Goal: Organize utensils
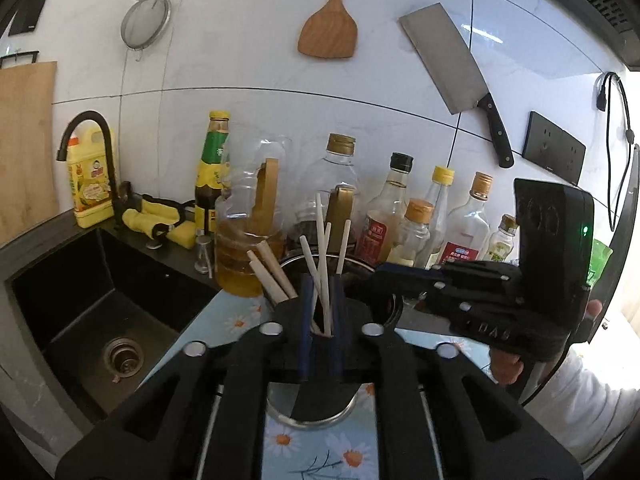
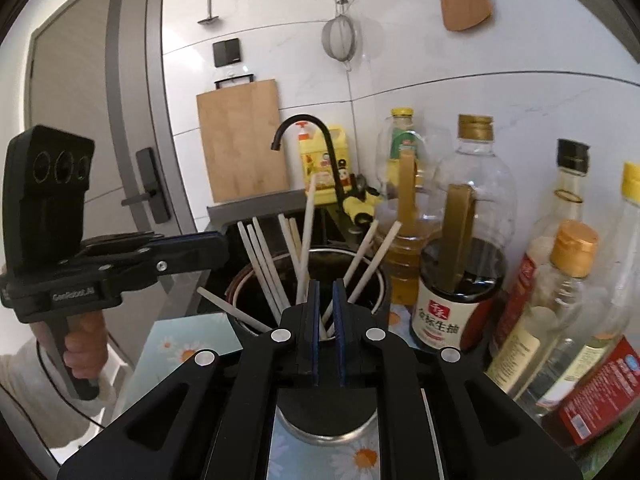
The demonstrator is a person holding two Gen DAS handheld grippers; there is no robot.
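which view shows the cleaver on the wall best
The left wrist view. The cleaver hangs fully visible on the white tiles there, blade up and to the left, black handle down to the right, next to the wooden spatula. The right wrist view does not show it at all; only the spatula appears at its top right.

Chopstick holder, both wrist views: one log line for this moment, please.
chopsticks: standing in holder | left gripper: slightly open around chopsticks | right gripper: narrow gap, over holder
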